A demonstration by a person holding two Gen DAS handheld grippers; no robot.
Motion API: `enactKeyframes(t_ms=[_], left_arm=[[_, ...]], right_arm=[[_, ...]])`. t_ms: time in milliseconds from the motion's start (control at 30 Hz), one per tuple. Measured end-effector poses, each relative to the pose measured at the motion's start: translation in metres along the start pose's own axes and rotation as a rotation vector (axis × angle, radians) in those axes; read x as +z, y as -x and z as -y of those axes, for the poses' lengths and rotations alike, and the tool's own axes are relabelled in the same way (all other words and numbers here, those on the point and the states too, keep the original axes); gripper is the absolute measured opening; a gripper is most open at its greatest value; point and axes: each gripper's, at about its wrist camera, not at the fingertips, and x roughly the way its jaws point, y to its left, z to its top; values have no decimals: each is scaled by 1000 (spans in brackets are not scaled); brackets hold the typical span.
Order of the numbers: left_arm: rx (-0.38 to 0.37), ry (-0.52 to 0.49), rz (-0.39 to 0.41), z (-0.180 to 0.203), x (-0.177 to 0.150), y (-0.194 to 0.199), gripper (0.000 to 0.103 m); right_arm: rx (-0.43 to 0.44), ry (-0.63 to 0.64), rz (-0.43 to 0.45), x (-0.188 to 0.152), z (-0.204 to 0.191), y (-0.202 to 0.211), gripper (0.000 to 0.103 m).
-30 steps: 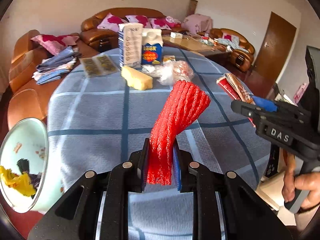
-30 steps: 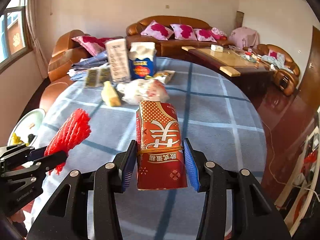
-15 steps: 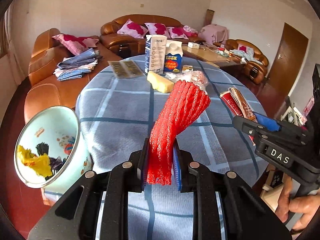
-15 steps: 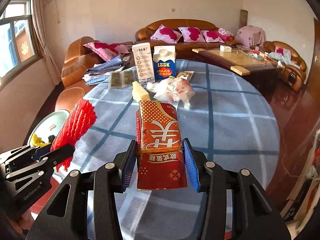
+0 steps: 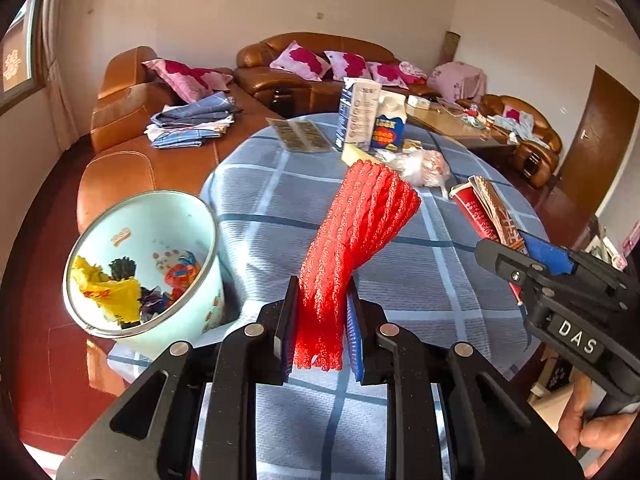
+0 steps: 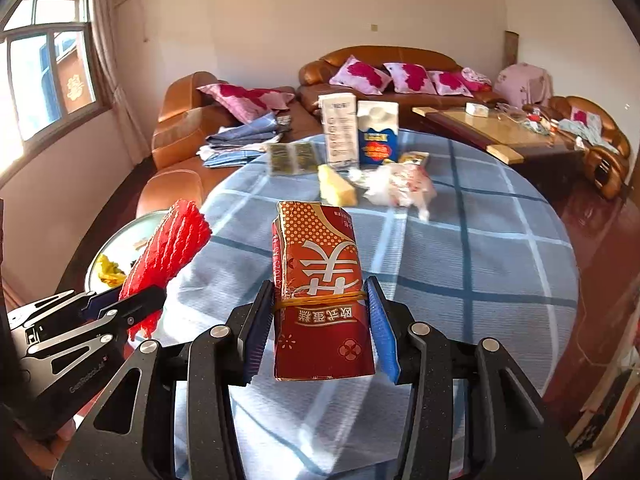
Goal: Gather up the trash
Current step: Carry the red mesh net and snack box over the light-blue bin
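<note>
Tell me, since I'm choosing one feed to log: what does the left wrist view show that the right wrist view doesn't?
Only the left wrist view shows inside the trash bucket, with yellow and dark scraps, plus a brown door. Only the right wrist view shows the window and the printed face of the red packet. Both show the red foam net in the left gripper, the right gripper and the cartons on the checked table.

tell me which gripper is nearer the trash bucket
Left. The left gripper, shut on the red foam net, sits just right of the trash bucket. The right gripper, holding the red packet, is farther right over the table.
</note>
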Motion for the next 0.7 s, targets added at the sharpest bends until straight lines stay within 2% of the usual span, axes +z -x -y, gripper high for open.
enactKeyframes(t_ms=[700], left_arm=[[151, 107, 49, -67, -6, 32, 21]], right_arm=[[97, 94, -10, 5, -75, -9, 46]])
